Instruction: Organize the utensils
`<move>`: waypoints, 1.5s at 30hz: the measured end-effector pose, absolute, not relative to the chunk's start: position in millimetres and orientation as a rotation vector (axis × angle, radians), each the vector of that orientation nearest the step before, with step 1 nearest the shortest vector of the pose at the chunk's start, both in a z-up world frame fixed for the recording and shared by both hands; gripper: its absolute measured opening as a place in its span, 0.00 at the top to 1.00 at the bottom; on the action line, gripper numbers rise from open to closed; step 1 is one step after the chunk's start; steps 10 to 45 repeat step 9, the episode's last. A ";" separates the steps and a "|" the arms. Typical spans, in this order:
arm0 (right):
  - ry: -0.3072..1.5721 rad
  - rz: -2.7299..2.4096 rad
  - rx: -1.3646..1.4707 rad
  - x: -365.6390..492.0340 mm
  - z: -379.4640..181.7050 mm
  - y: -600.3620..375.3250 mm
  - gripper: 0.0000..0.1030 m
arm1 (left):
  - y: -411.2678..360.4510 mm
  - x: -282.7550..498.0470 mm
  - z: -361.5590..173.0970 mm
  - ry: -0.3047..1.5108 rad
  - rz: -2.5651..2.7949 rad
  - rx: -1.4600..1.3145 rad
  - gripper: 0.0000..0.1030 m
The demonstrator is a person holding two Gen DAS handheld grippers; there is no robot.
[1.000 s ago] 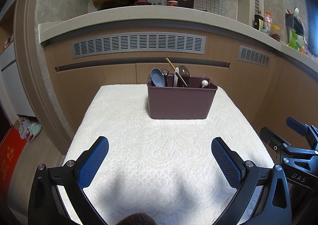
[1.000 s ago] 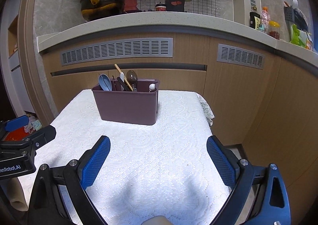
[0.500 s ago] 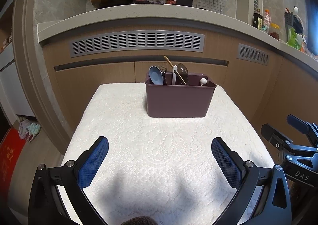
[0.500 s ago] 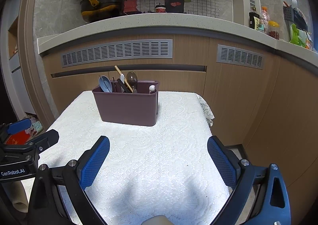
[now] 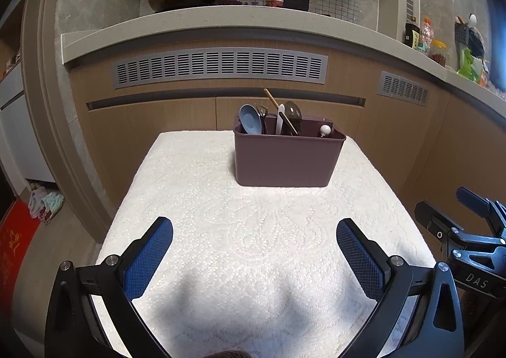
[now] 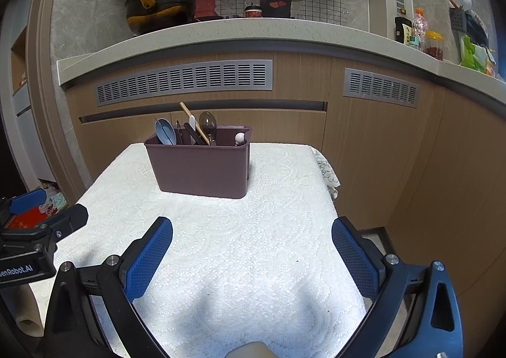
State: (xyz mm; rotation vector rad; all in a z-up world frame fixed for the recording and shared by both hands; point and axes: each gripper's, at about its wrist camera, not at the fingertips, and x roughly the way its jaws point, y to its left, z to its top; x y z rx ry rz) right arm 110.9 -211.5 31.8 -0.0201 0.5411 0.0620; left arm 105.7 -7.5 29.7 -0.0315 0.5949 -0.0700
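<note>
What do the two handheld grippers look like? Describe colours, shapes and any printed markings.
Both the left gripper and right gripper have black angular frames with silver screws and blue cross-hatched finger pads. White lettering shows on each: "DAS" on the right, "enRobot.AI" on the left.

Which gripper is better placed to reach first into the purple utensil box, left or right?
Left, probably, by a small margin. The box sits almost straight ahead of the left gripper, but off to the left of the right gripper. Both are open and empty.

Table (image 5: 196, 206) – white lace cloth (image 5: 268, 231) – purple caddy (image 5: 289, 158) on top.
</note>
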 end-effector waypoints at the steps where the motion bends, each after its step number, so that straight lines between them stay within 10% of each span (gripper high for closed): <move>1: 0.542 0.061 -0.020 111.2 31.4 -211.6 0.03 | -7.3 105.7 29.5 0.595 -0.071 -0.031 0.00; 45: 0.545 0.061 -0.020 111.5 30.7 -211.8 0.02 | -6.4 106.9 27.3 0.594 -0.061 -0.027 0.00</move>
